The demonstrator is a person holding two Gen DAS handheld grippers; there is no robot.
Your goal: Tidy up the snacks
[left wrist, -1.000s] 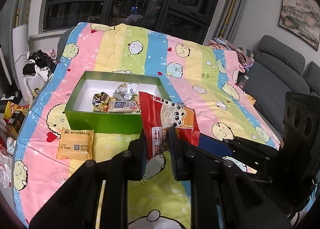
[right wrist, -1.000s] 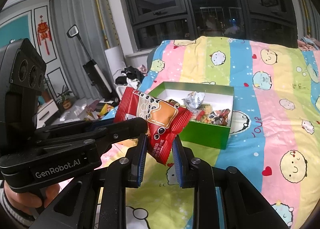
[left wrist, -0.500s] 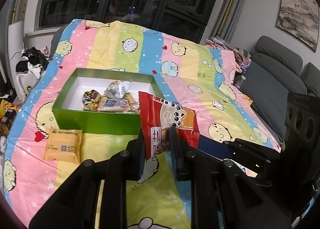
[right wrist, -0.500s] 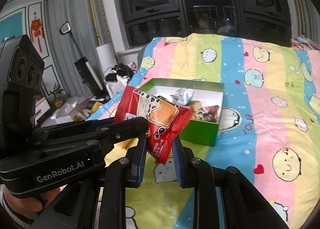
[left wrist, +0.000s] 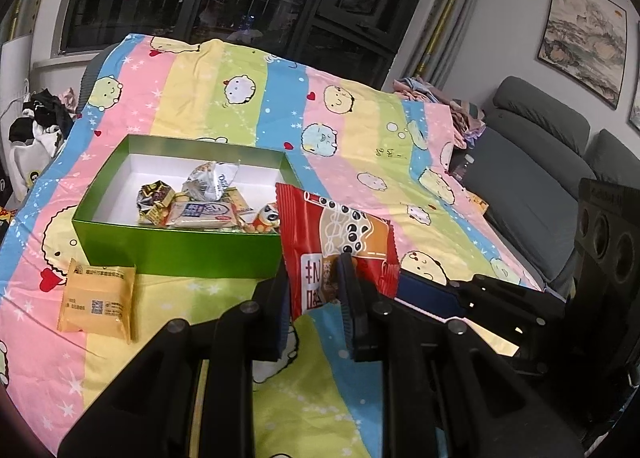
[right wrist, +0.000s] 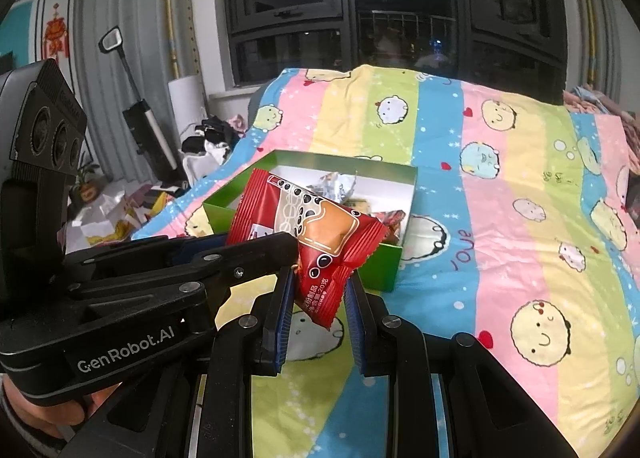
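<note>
A red snack packet [left wrist: 336, 234] with a bubble-tea picture hangs above the striped cartoon blanket, in front of the green box. My left gripper [left wrist: 314, 278] is shut on its lower edge. My right gripper [right wrist: 320, 286] is shut on its bottom corner, where the red snack packet [right wrist: 316, 230] stands tilted. In the left wrist view the right gripper [left wrist: 436, 296] reaches in from the right. The green box [left wrist: 176, 246] has a white inside and holds several wrapped snacks. A yellow snack packet [left wrist: 96, 298] lies on the blanket in front of the box's left end.
The blanket [right wrist: 500, 193] covers a wide flat surface. A grey sofa [left wrist: 532, 177] stands to the right. Clothes, an upright vacuum [right wrist: 148, 129] and boxes clutter the floor on the left. Dark windows close off the back. A person's hand [right wrist: 32, 418] holds the left gripper.
Both grippers keep their hold on the red packet. In both views the green box and the blanket have slid left in the picture; the left view has also come a little closer to the box.
</note>
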